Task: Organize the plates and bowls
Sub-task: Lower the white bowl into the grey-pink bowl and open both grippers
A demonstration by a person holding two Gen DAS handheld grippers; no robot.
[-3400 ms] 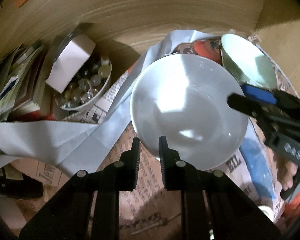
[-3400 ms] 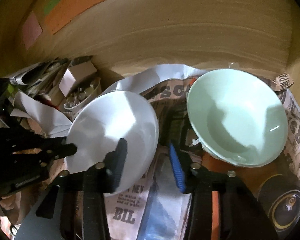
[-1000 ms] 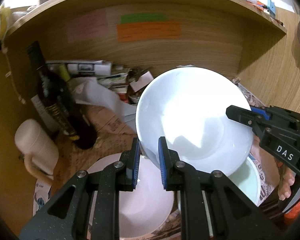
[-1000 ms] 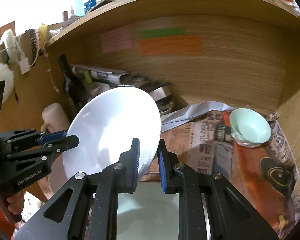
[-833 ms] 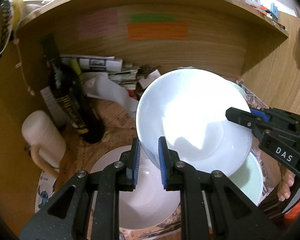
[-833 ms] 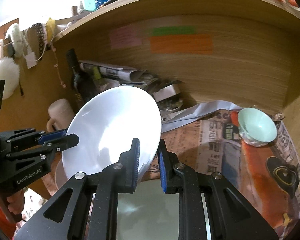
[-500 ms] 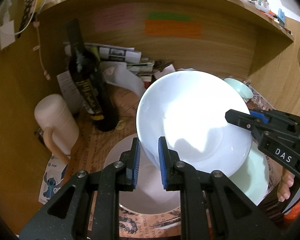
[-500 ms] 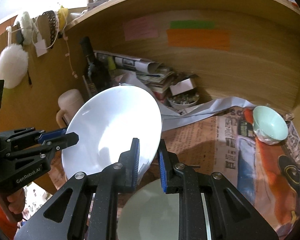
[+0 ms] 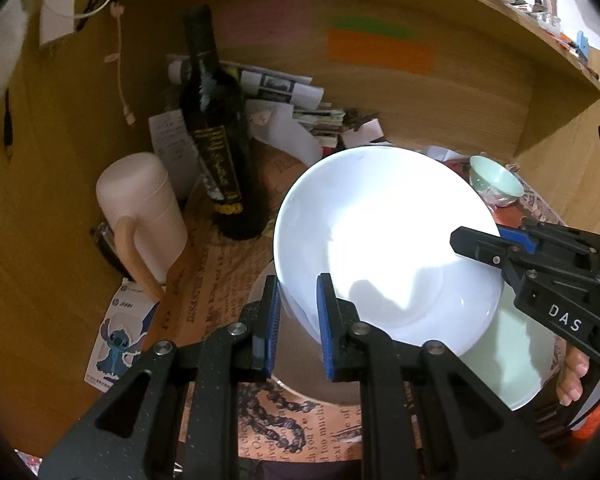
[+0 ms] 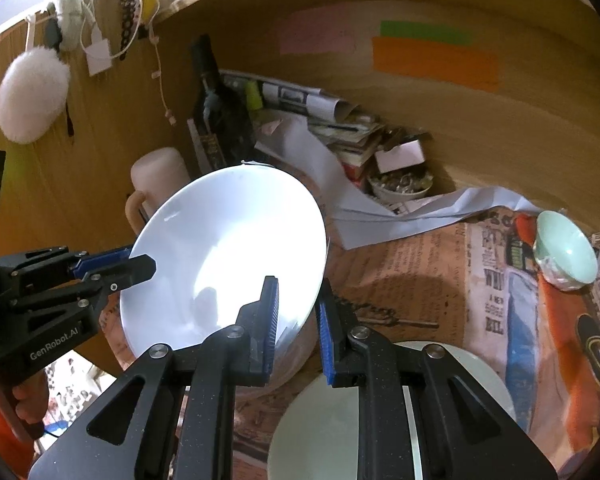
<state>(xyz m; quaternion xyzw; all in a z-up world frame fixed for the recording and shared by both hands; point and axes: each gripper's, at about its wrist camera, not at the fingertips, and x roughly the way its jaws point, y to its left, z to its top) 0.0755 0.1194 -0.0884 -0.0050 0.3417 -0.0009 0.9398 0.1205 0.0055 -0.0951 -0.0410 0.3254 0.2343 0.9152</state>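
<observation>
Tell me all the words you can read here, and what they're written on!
"DAS": on the right gripper's black body, seen from the left wrist.
"GenRobot.AI": on the left gripper's body, seen from the right wrist.
"DISASTER STRIKES": a headline on the newspaper under the dishes.
"BIL": on the newspaper at the right.
Wine bottle label and handwritten note: too blurred to read.
</observation>
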